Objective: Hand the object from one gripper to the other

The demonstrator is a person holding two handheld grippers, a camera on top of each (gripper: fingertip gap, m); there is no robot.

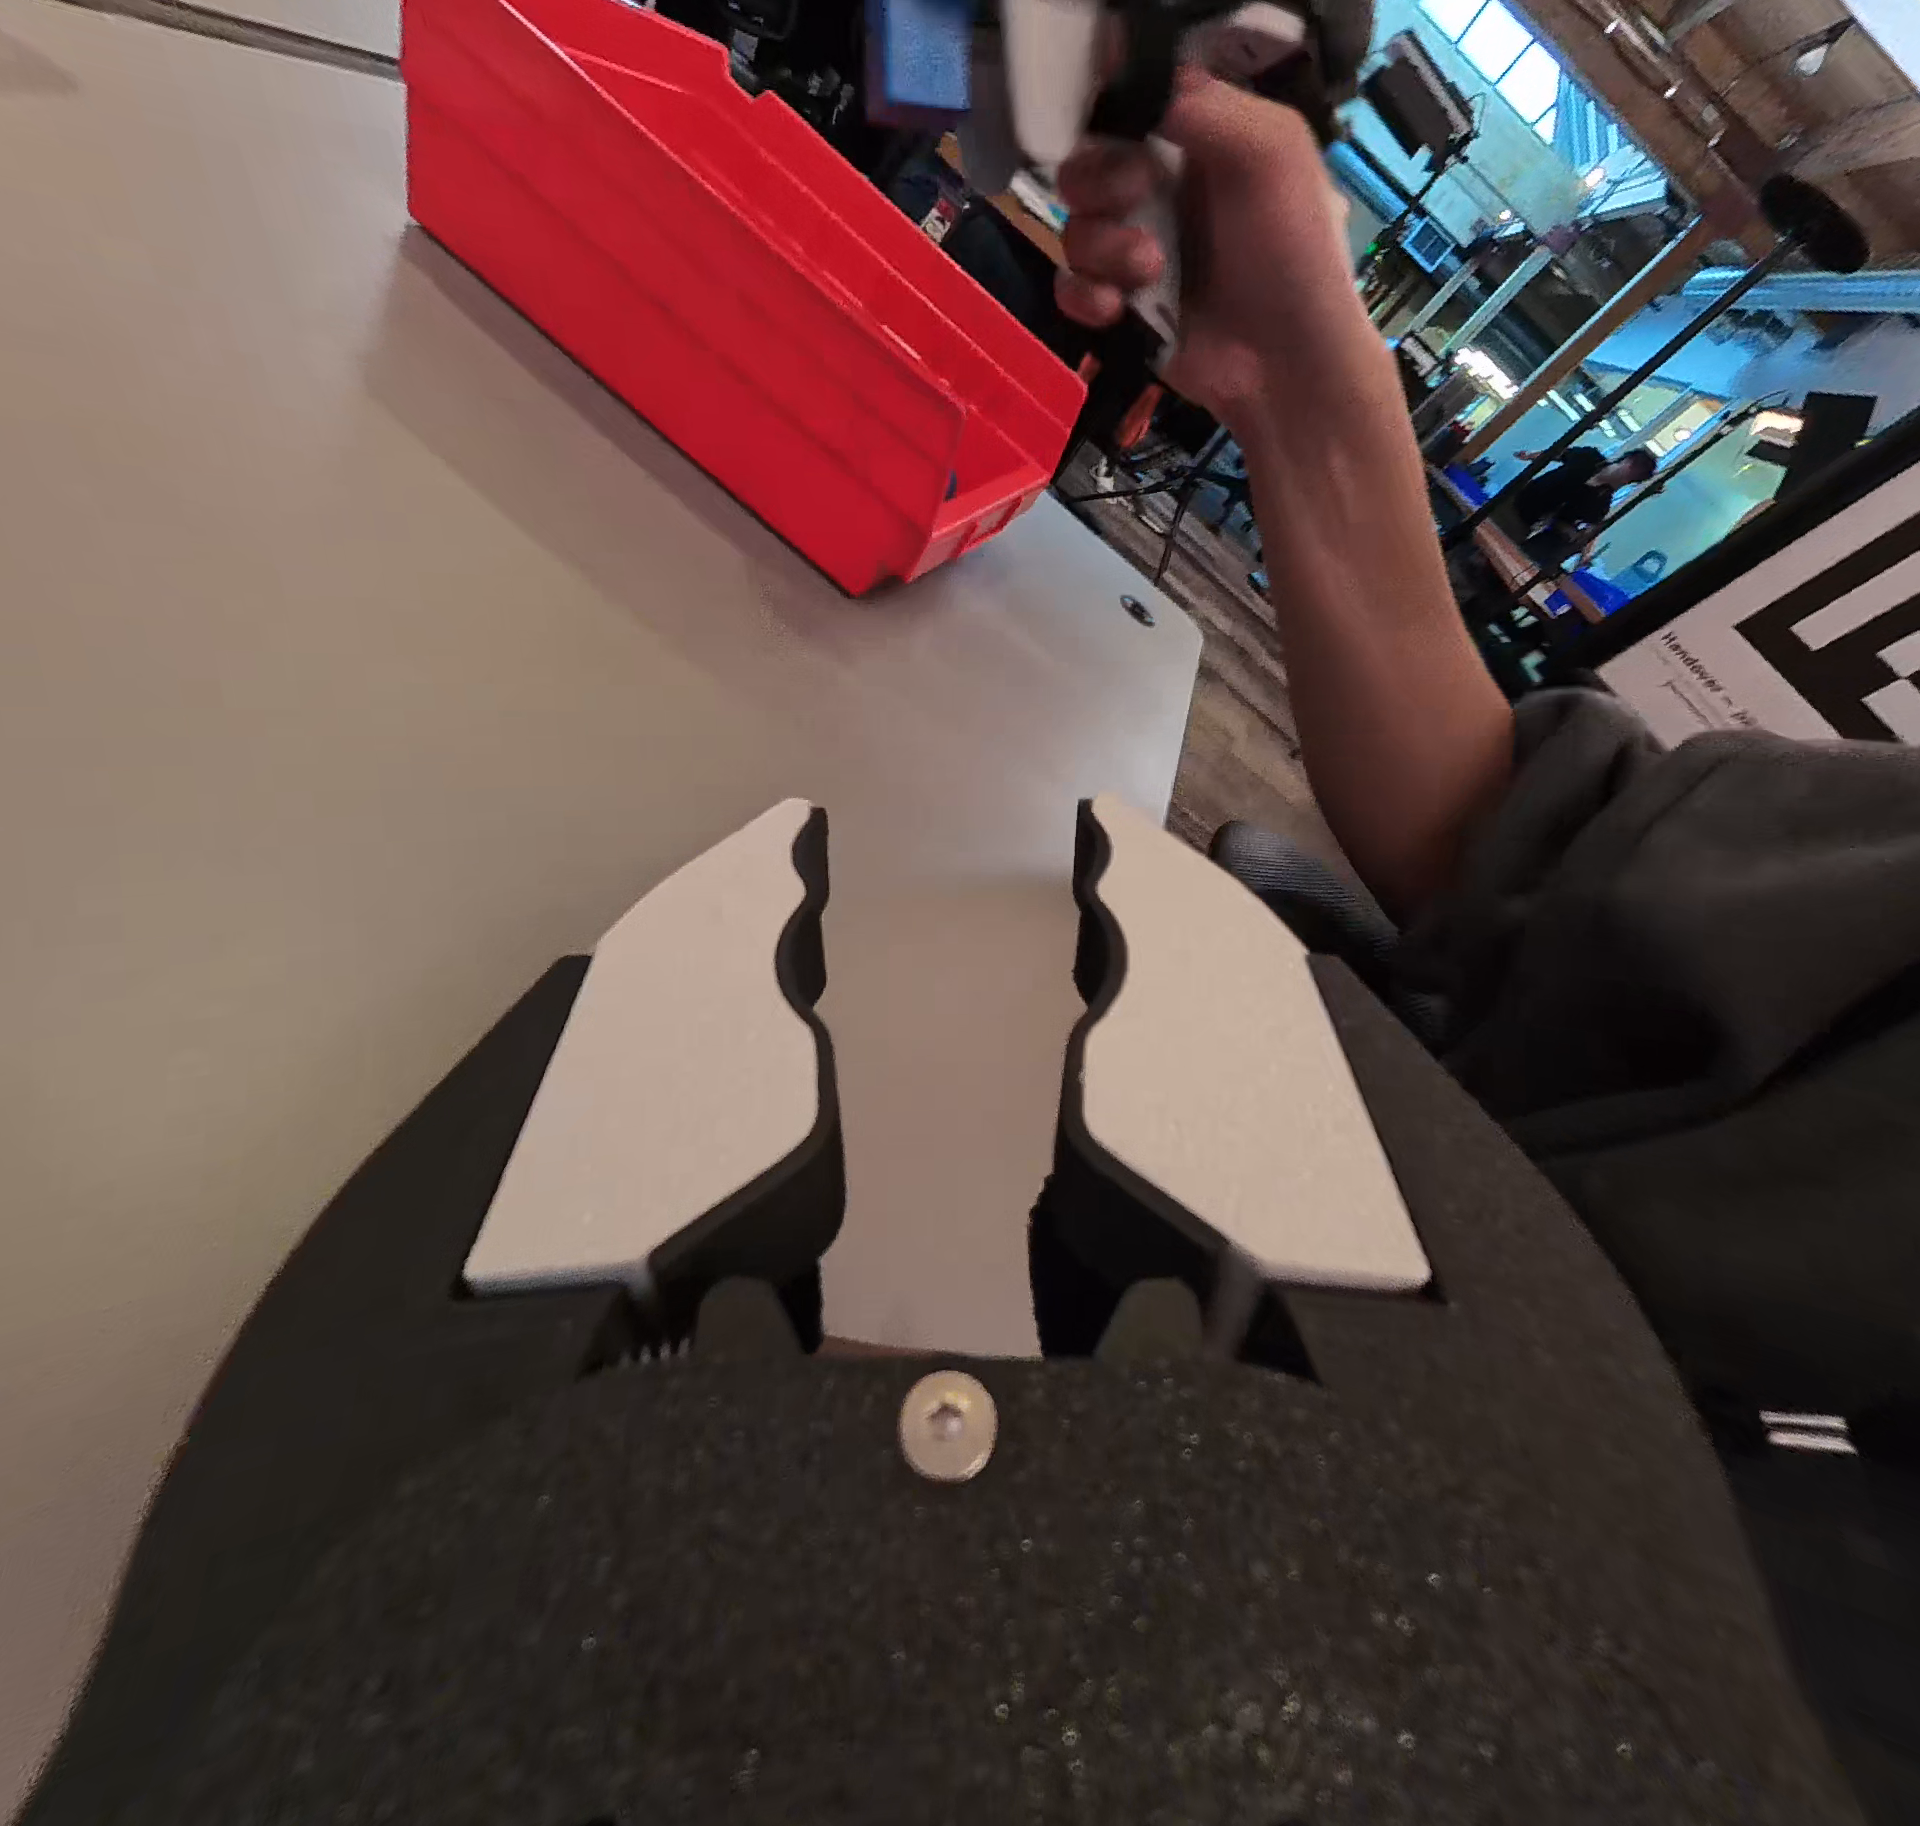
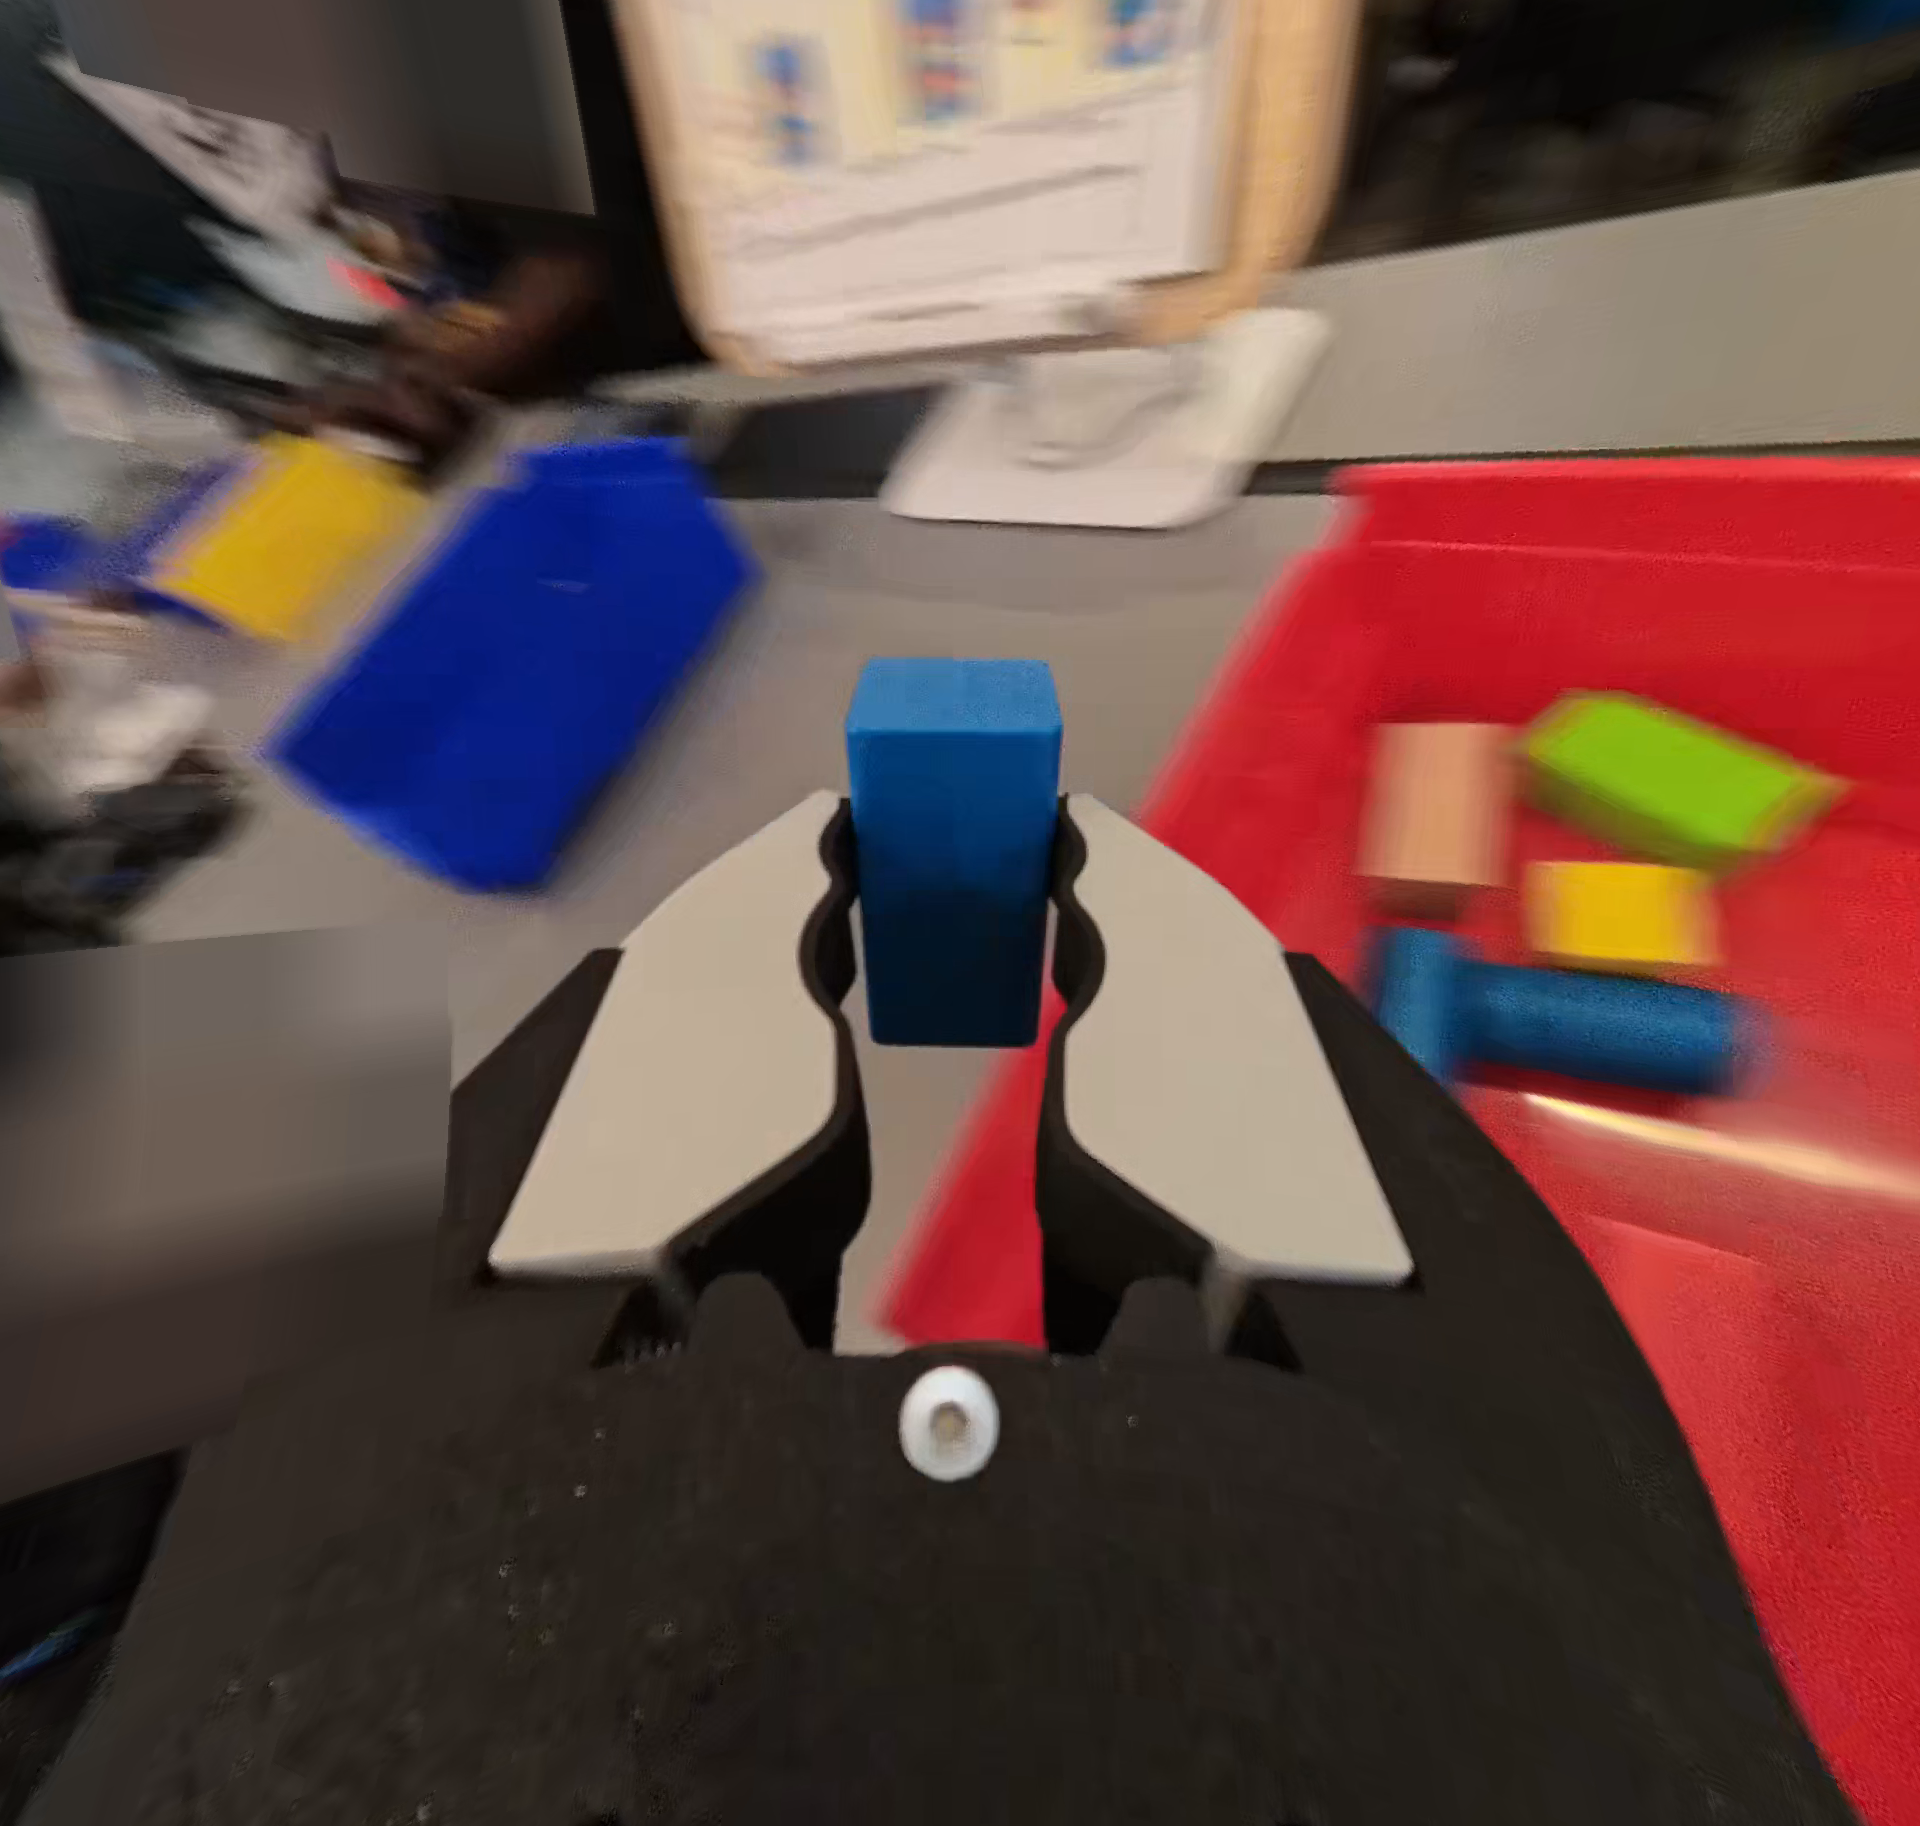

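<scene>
The right gripper (image 2: 954, 841) clamps a blue block (image 2: 951, 841), red bin (image 2: 1558, 571) at three o'clock, while the left gripper (image 1: 951, 831) gapes empty over the table (image 1: 312, 633).

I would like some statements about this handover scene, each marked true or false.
1. The right claw is shut on a blue block. True.
2. The left claw holds a green block. False: it is open and empty.
3. The red bin contains a yellow block. True.
4. The red bin is empty. False: it also holds a green block and a blue bolt-shaped piece.
5. A blue bin sits on the table. True.
</scene>
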